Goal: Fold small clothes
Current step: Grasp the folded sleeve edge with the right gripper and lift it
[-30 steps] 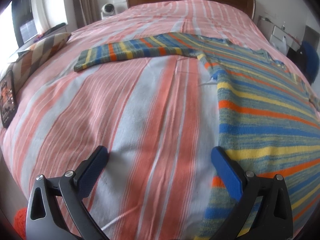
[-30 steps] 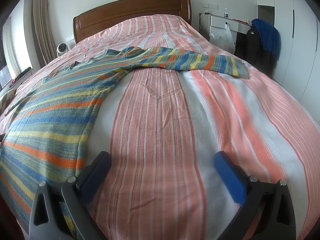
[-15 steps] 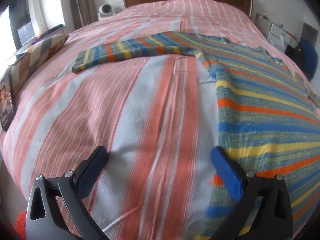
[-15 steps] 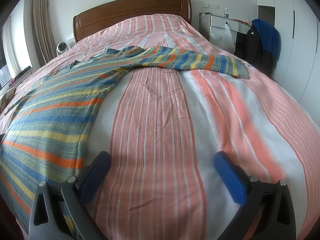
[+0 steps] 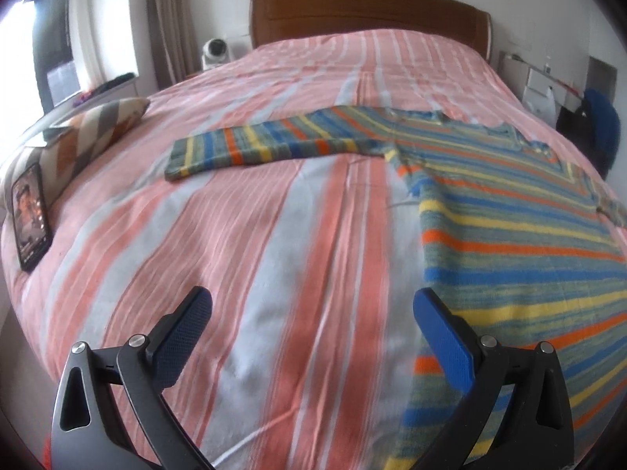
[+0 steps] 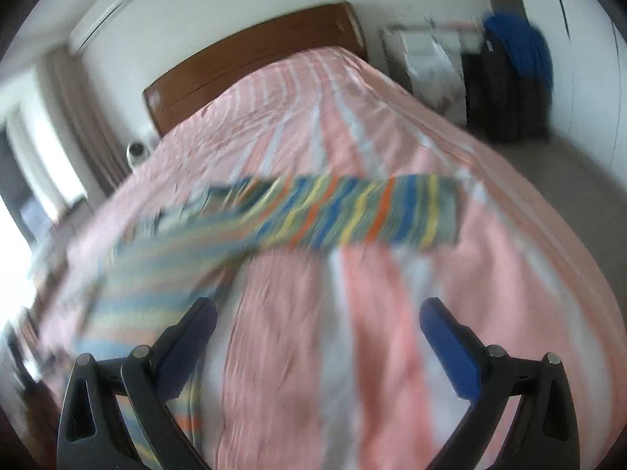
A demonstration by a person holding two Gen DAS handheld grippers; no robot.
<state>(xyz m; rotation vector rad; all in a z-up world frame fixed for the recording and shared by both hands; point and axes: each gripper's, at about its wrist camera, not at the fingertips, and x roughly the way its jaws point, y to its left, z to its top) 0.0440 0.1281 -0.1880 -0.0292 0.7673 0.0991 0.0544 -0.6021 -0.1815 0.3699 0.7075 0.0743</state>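
A striped sweater in blue, yellow, orange and grey-green [image 5: 509, 211] lies flat on the bed, both sleeves spread out. Its left sleeve [image 5: 266, 149] stretches to the left in the left wrist view. My left gripper [image 5: 313, 321] is open and empty, low over the bedspread just left of the sweater's hem. In the blurred right wrist view the right sleeve [image 6: 352, 215] lies across the bed ahead. My right gripper [image 6: 317, 329] is open and empty above the bedspread, right of the sweater's body [image 6: 156, 274].
The bed has a pink and white striped cover [image 5: 243, 243] and a wooden headboard [image 5: 368, 11]. A patterned pillow [image 5: 90, 133] and a phone [image 5: 29, 215] lie at the bed's left edge. Dark and blue clothes [image 6: 517, 51] hang at the far right.
The right gripper has swung fast, lifting and moving forward toward the right sleeve; its view is now blurred. The left gripper has moved slightly forward and left. Both stay open.
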